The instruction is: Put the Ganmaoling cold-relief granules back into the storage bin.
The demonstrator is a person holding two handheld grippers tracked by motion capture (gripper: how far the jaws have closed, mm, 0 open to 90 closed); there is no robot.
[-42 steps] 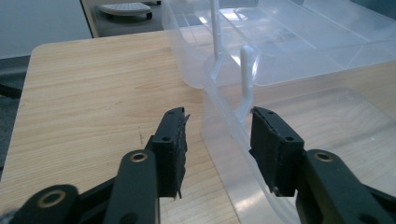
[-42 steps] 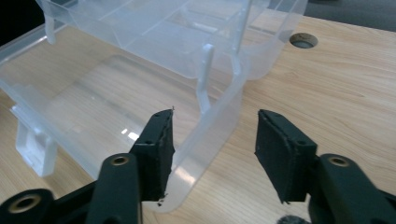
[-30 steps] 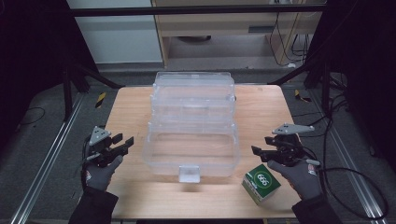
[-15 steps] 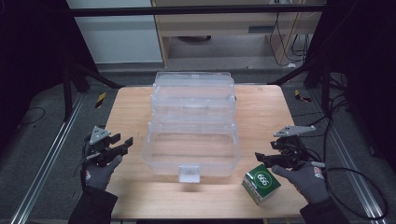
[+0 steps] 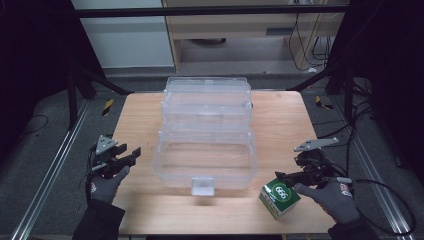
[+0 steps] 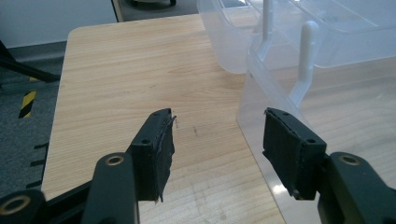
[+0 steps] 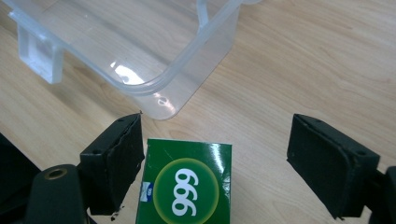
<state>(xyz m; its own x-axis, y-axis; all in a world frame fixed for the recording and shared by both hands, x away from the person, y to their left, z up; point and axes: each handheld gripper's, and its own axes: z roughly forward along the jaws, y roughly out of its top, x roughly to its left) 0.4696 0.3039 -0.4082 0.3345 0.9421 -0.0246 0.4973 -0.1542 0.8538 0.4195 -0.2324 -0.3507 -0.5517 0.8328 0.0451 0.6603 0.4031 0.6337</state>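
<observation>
Since the earlier frames my right tool (image 5: 287, 176) has come down a little toward the green box (image 5: 279, 199), and its jaws have just been opening; the box stands between them, not pressed. This box rests on the table (image 5: 280, 125) at about five o'clock from the clear plastic organizer (image 5: 207, 135), near its front corner. At about eight o'clock from the organizer my left tool (image 5: 131, 155) hangs with jaws apart, also just opening, nothing between them.
</observation>
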